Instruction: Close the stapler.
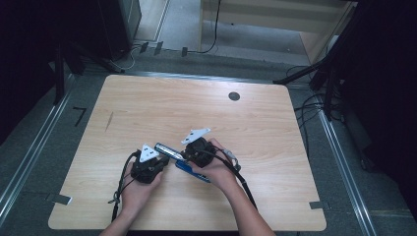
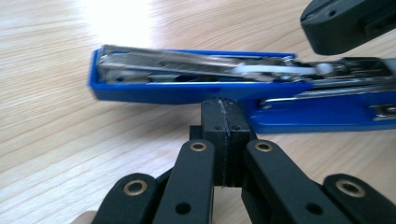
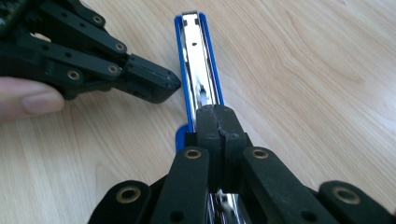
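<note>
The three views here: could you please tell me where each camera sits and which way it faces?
High view: above the person's side, looking forward and down on the wooden table; forearms and both hands show.
Left gripper view: rides the left gripper, looking across the blue stapler; its shut jaws show.
Right gripper view: rides the right gripper, looking along the stapler; its shut jaws show.
Both gripper views share the stapler.
</note>
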`<state>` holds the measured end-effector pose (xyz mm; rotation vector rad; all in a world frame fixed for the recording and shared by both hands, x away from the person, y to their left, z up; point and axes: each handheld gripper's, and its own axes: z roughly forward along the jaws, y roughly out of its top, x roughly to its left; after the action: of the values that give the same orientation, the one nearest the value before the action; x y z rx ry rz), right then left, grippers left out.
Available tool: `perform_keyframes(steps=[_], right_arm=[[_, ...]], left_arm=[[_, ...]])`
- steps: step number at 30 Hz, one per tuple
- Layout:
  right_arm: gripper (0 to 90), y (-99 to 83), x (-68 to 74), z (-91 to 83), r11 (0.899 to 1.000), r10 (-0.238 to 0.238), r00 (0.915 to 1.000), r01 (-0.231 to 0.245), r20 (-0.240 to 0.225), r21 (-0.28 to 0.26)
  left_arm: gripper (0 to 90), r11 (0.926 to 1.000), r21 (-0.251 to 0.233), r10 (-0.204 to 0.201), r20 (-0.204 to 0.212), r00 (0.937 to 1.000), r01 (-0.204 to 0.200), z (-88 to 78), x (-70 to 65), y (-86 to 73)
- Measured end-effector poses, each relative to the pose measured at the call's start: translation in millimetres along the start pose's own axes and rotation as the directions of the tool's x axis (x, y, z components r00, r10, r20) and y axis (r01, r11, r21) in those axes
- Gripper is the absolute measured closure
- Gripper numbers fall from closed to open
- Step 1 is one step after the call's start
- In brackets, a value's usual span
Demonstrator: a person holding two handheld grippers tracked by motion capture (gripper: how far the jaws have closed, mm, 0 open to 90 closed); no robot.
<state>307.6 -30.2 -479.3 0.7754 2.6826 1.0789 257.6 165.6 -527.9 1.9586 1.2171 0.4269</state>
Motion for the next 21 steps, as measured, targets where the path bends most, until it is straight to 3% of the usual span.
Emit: perform_keyframes(steps=[5, 21], right_arm=[[90.0, 5.8, 3.0, 10.3, 1.000, -0.006, 1.0000, 0.006, -0.003, 0.000], [90.0, 13.7, 7.0, 27.3, 1.000, -0.014, 0.9999, 0.014, 0.003, 0.024]], left_arm=[[90.0, 0.9997, 0.012, -0.022, -0.013, 0.9997, 0.022, 1.7, 5.8, -0.4], [90.0, 0.9989, 0.026, -0.038, -0.031, 0.9988, 0.038, 7.0, 7.7, 1.1]])
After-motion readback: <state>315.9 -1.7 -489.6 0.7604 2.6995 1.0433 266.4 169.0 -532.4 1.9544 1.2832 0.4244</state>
